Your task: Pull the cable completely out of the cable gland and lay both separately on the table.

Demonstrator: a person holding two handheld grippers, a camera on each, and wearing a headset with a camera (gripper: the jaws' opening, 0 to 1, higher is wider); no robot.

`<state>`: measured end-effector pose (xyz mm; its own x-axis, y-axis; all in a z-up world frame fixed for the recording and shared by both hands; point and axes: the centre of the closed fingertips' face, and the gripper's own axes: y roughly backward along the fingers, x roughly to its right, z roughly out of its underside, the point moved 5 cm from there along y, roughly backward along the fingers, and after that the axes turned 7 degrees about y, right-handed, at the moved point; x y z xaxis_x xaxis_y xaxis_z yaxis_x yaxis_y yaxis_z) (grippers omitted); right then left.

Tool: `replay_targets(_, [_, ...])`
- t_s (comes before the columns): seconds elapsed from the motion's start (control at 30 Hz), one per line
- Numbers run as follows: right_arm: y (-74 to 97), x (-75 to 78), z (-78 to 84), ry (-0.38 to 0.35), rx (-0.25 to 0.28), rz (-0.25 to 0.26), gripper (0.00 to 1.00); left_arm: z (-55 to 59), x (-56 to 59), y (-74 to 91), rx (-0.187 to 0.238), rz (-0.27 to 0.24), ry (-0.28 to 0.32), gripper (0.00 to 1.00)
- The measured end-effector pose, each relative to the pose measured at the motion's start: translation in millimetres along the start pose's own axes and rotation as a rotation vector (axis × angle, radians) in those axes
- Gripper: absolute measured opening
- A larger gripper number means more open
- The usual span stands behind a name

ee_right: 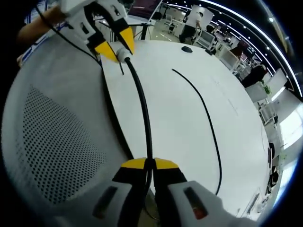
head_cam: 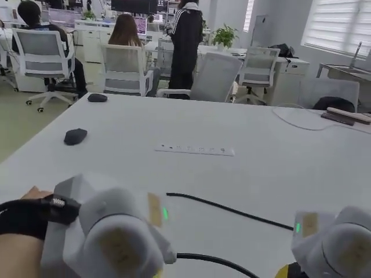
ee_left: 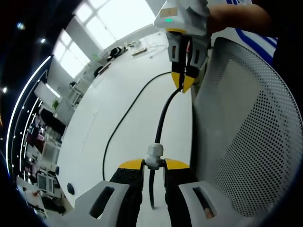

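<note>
White gland (ee_left: pixel 154 155) sits between left jaws, cable (ee_right: pixel 142 109) right.

No legible text, number or brand is recorded in any view. Small dark marks are printed along a flat white strip (head_cam: pixel 195 150) lying on the white table (head_cam: pixel 261 174), beyond both tongs and ahead of the gap between the left gripper (ee_left: pixel 152 164) and the right gripper (ee_right: pixel 147 163); they are too small to be read. A tan rectangular sticker (head_cam: pixel 154 209) on the left gripper's white housing and a second tan sticker (head_cam: pixel 309 222) on the right gripper's housing are blurred.
</note>
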<state>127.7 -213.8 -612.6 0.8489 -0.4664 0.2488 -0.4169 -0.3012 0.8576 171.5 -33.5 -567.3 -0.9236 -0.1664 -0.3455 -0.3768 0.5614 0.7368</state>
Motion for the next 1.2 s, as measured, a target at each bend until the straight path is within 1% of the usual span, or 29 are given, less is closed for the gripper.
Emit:
replay_targets(0.1, [-0.4, 1.0, 7.6, -0.02, -0.021, 0.002, 0.03, -0.9, -0.4, 0.0, 0.002, -0.003, 0.001, 0.17])
replay_targets(0.17, [-0.6, -0.9, 10.9, -0.02, -0.045, -0.015, 0.04, -1.9, 0.1, -0.2, 0.002, -0.001, -0.003, 0.17])
replay_targets(0.2, [-0.3, -4.1, 11.6, -0.006, -0.065, -0.042, 0.08, -2.1, 0.1, -0.3, -0.001, -0.002, -0.004, 0.17])
replay_targets(0.27, [0.4, -4.9, 5.5, 0.018, -0.062, -0.034, 0.21, -1.7, -0.3, -0.4, -0.005, -0.004, -0.008, 0.17])
replay_targets(0.3, [2.0, -4.7, 1.8, 0.018, -0.057, -0.034, 0.25, -1.5, -0.3, -0.5, -0.005, -0.005, -0.006, 0.17])
replay_targets(0.4, [5.3, -5.7, -19.2, -0.007, 0.026, -0.039, 0.23, -1.4, -0.2, -0.5, -0.007, -0.008, -0.009, 0.17])
replay_targets(0.43, [6.2, -6.2, -29.6, -0.014, 0.061, -0.032, 0.23, -1.4, 0.0, -0.5, -0.008, -0.008, -0.009, 0.17])
replay_targets(0.47, [6.5, -6.8, -37.1, -0.01, 0.082, -0.028, 0.24, -1.4, 0.1, -0.4, -0.008, -0.009, -0.009, 0.17])
replay_targets(0.5, [8.2, -5.4, -50.5, 0.01, 0.128, 0.004, 0.24, -1.6, 0.4, -0.5, -0.008, -0.01, -0.009, 0.17])
replay_targets(0.53, [10.4, -1.2, -60.4, 0.008, 0.173, 0.056, 0.23, -1.7, 0.7, -0.5, -0.007, -0.009, -0.008, 0.17])
replay_targets(0.57, [12.8, 1.4, -70.4, 0.006, 0.217, 0.093, 0.22, -1.9, 1.2, -0.5, -0.007, -0.008, -0.008, 0.17])
replay_targets(0.6, [14.5, -1.0, -76.7, 0.005, 0.232, 0.088, 0.21, -2.3, 1.7, -0.5, -0.006, -0.009, -0.008, 0.17])
replay_targets(0.63, [16.0, -4.6, -86.5, 0.022, 0.247, 0.082, 0.2, -2.7, 2.1, -0.6, -0.006, -0.008, -0.008, 0.17])
replay_targets(0.67, [15.8, -6.9, -92.3, 0.037, 0.253, 0.08, 0.19, -3.4, 2.6, -0.9, -0.005, -0.008, -0.01, 0.17])
replay_targets(0.7, [14.4, -10.8, -101.6, 0.091, 0.265, 0.079, 0.19, -4.1, 2.8, -1.2, -0.005, -0.008, -0.012, 0.17])
replay_targets(0.73, [12.3, -13.9, -105.1, 0.122, 0.26, 0.071, 0.18, -4.8, 3.0, -1.5, -0.004, -0.008, -0.014, 0.17])
replay_targets(0.8, [7.7, -17.4, -112.2, 0.163, 0.249, 0.082, 0.17, -6.8, 3.2, -1.3, 0.001, -0.009, -0.019, 0.17])
replay_targets(0.87, [5.4, -17.9, -117.3, 0.173, 0.249, 0.102, 0.15, -8.9, 3.6, -0.2, 0.006, -0.009, -0.024, 0.17])
replay_targets(0.97, [2.9, -20.3, -121.8, 0.19, 0.255, 0.09, 0.12, -10.1, 3.8, 1.1, 0.012, -0.009, -0.029, 0.17])
replay_targets(1.03, [2.1, -20.2, -122.2, 0.204, 0.252, 0.098, 0.09, -10.1, 4.1, 1.4, 0.014, -0.008, -0.037, 0.17])
replay_targets(1.07, [2.3, -19.9, -121.8, 0.221, 0.247, 0.102, 0.05, -9.9, 4.2, 1.3, 0.014, -0.007, -0.04, 0.17])
replay_targets(1.13, [3.2, -20.1, -121.2, 0.245, 0.25, 0.1, 0.04, -10.0, 4.3, 1.6, 0.018, -0.005, -0.04, 0.17])
replay_targets(1.2, [4.7, -18.9, -119.8, 0.228, 0.257, 0.101, 0.04, -11.1, 4.0, 1.7, 0.025, -0.001, -0.037, 0.17])
